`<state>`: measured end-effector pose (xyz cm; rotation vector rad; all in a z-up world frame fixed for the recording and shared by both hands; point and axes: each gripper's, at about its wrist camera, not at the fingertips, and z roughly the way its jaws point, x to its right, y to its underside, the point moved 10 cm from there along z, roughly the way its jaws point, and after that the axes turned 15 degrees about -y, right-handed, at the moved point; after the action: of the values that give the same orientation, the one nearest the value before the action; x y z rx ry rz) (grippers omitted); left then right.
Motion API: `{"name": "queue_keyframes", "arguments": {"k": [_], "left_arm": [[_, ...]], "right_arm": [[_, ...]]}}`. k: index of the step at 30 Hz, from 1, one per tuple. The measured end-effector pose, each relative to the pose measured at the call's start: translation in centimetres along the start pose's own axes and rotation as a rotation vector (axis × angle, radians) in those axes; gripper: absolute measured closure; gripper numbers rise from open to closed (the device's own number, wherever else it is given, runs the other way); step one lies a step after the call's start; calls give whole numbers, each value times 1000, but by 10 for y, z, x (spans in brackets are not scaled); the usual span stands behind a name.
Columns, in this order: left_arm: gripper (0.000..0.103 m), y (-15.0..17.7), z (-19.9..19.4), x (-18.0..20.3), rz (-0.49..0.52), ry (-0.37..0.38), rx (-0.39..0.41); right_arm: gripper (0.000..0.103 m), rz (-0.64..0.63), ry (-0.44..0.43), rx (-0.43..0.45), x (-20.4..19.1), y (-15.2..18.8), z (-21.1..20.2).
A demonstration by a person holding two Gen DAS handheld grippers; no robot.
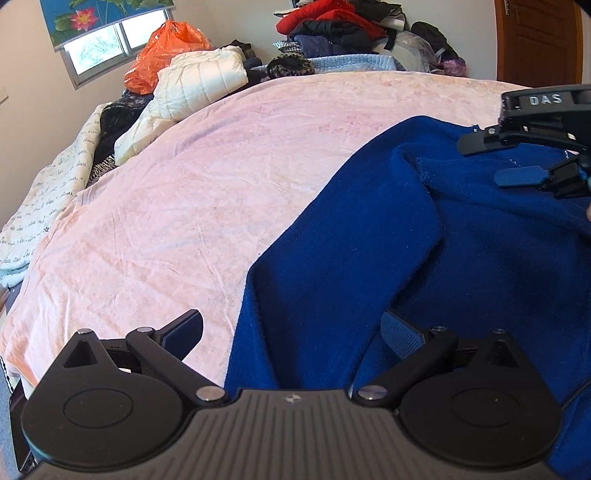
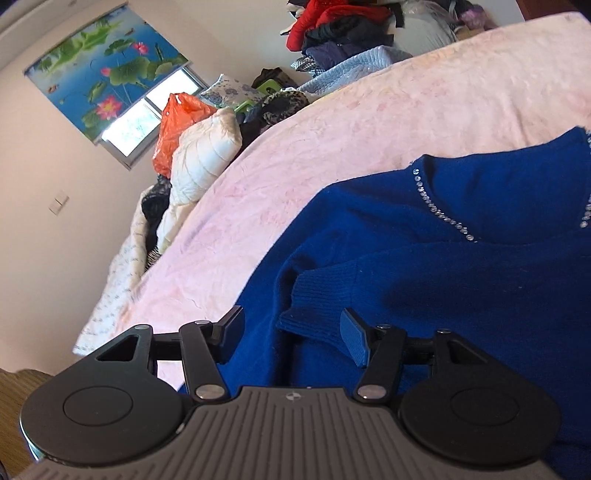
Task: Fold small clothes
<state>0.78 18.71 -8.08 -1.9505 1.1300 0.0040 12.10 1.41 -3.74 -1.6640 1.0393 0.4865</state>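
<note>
A royal-blue knit sweater [image 1: 406, 240] lies on the pink blanket [image 1: 221, 166] of a bed. In the right wrist view its neckline trimmed with shiny beads [image 2: 443, 218] faces up, and a ribbed sleeve cuff [image 2: 317, 295] is folded across the body [image 2: 461, 302]. My right gripper [image 2: 293, 339] is open, with the cuff's edge lying between its fingers and neither pad pressing on it. It also shows at the right edge of the left wrist view, right gripper [image 1: 496, 158], above the sweater. My left gripper [image 1: 293, 334] stands wide open over the sweater's left edge, holding nothing.
A white puffer jacket [image 1: 199, 85], an orange plastic bag [image 1: 162, 51] and dark clothes lie along the bed's far left. A heap of red and dark garments [image 1: 332, 26] sits at the head. A brown door [image 1: 535, 40] is at back right, a window [image 2: 147, 122] at left.
</note>
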Motion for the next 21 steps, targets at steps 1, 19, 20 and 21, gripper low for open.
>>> {"name": "queue_keyframes", "arguments": {"k": [1, 19, 20, 21], "left_arm": [[0, 1, 0, 0, -2, 1, -3], [0, 34, 16, -91, -161, 142, -154], [0, 39, 17, -96, -176, 176, -183], [0, 44, 18, -100, -190, 210, -206]], "right_arm": [[34, -11, 7, -4, -1, 2, -3], [25, -144, -38, -53, -52, 64, -41], [25, -143, -49, -63, -56, 68, -40], [24, -140, -64, -72, -59, 72, -39]]}}
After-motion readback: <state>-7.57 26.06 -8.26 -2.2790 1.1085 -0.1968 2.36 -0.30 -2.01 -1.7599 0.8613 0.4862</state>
